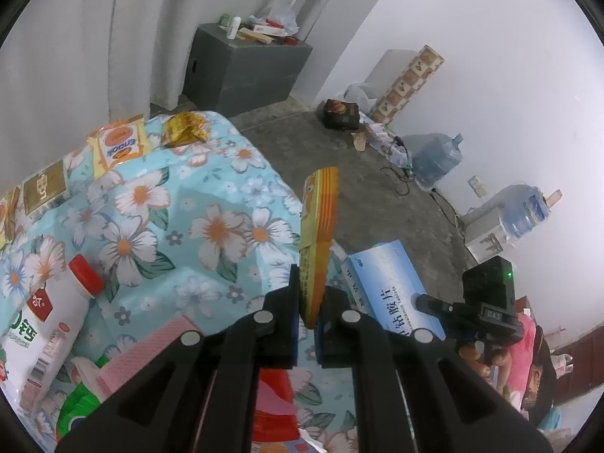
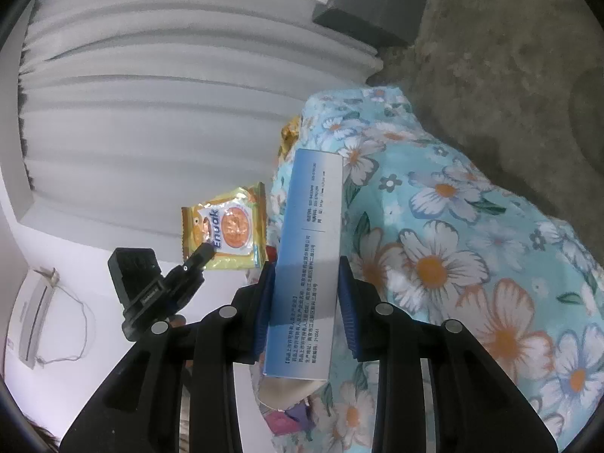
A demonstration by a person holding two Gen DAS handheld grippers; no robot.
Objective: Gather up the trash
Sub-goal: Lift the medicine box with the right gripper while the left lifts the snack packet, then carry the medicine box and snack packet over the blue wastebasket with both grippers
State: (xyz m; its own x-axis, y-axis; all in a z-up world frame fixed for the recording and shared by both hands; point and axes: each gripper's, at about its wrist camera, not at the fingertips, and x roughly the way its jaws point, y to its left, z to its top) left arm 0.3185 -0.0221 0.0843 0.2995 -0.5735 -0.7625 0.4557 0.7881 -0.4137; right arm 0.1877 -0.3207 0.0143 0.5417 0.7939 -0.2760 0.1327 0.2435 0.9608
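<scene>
Left gripper clenched on snack wrapper, right gripper grasping medicine box; milk bottle and wrappers beyond the fingers remain uncollected.

The white bottle runs off the picture's left edge.

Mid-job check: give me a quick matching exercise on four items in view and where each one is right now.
Things:
1. orange snack wrapper
2. blue medicine box
3. white bottle with red cap
4. grey cabinet

Places:
A. standing on the floor by the curtain
B. clamped in the left gripper
C. lying on the floral sheet
D. clamped in the right gripper

Pairs: 1-B, 2-D, 3-C, 4-A
</scene>
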